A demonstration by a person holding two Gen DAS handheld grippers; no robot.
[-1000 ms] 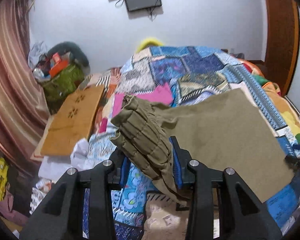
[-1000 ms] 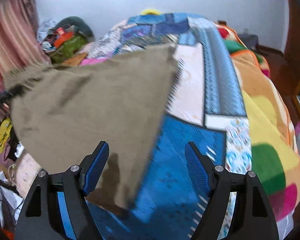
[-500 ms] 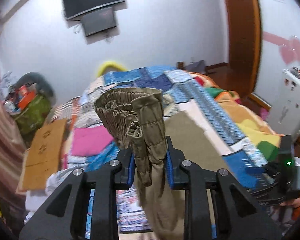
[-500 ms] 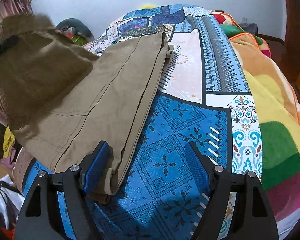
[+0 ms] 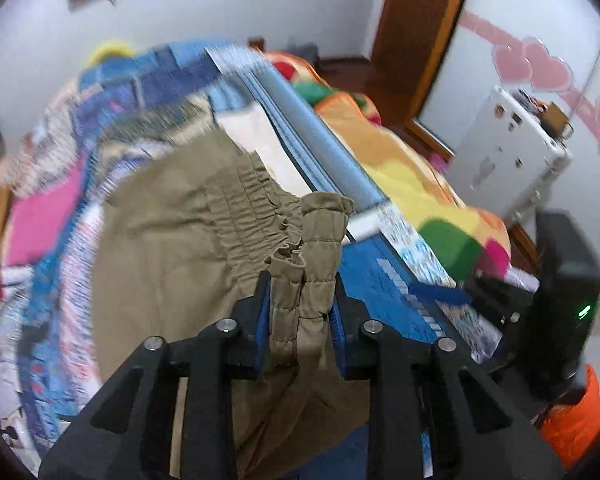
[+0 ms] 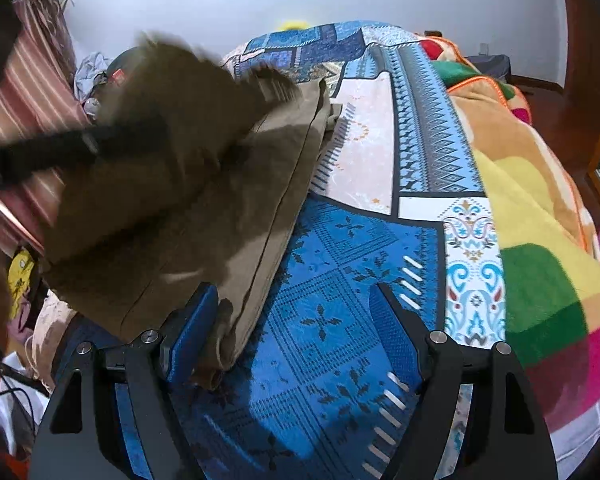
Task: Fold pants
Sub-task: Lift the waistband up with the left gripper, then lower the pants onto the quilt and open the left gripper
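The left gripper (image 5: 299,312), clamped on the gathered waistband (image 5: 304,264), swings the pants (image 6: 204,216) over toward the bed's (image 6: 340,320) near edge, where they now lie doubled. The right gripper (image 6: 296,320) waits spread and empty there. The fold looks nearly closed.

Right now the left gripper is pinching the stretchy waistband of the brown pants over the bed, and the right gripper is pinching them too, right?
Not quite. The right gripper pinches nothing: the right wrist view shows its jaws wide apart over the blue quilt. The left gripper does pinch the pants by the waistband.
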